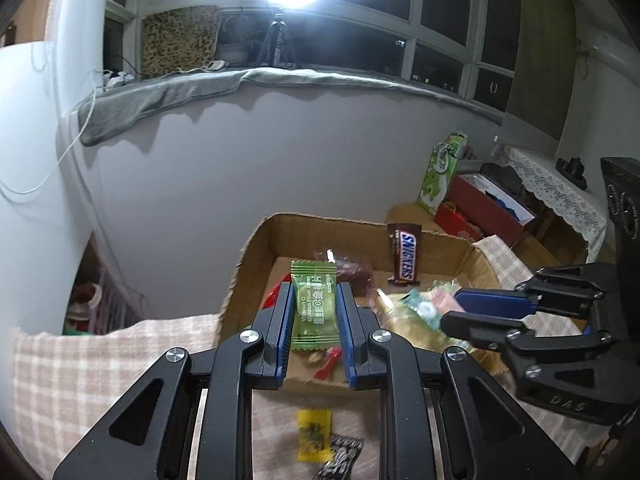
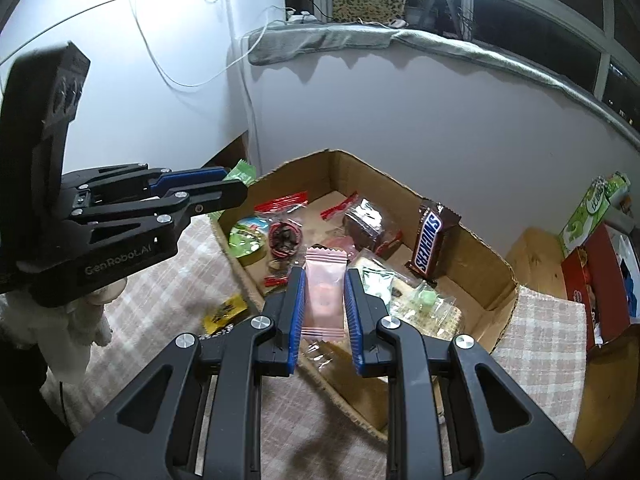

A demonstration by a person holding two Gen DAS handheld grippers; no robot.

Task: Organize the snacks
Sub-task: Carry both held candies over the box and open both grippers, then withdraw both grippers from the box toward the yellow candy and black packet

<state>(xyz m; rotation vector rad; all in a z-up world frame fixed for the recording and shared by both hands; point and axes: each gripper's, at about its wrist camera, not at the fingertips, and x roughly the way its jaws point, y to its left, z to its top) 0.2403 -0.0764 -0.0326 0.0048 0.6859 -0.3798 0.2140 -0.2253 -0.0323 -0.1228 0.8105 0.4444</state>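
My left gripper [image 1: 314,294] is shut on a green candy packet [image 1: 313,308], held above the near left part of a cardboard box [image 1: 256,248]. Over the same box [image 2: 496,264], my right gripper [image 2: 324,280] is shut on a pink candy packet [image 2: 324,292]. Each gripper shows from the side in the other's view: the right one [image 1: 452,312], the left one [image 2: 236,188] with the green packet's tip [image 2: 242,172] sticking out. Inside the box a Snickers bar [image 2: 430,242] leans on the far wall among several wrapped snacks. A yellow packet [image 1: 314,434] lies on the checked cloth [image 1: 100,368] outside the box.
A black packet [image 1: 340,456] lies beside the yellow one. Right of the box stand a green carton [image 2: 588,212] and a red box [image 2: 608,276]. A white wall rises close behind, with a grey cloth [image 1: 160,96] on the sill and a bright lamp above.
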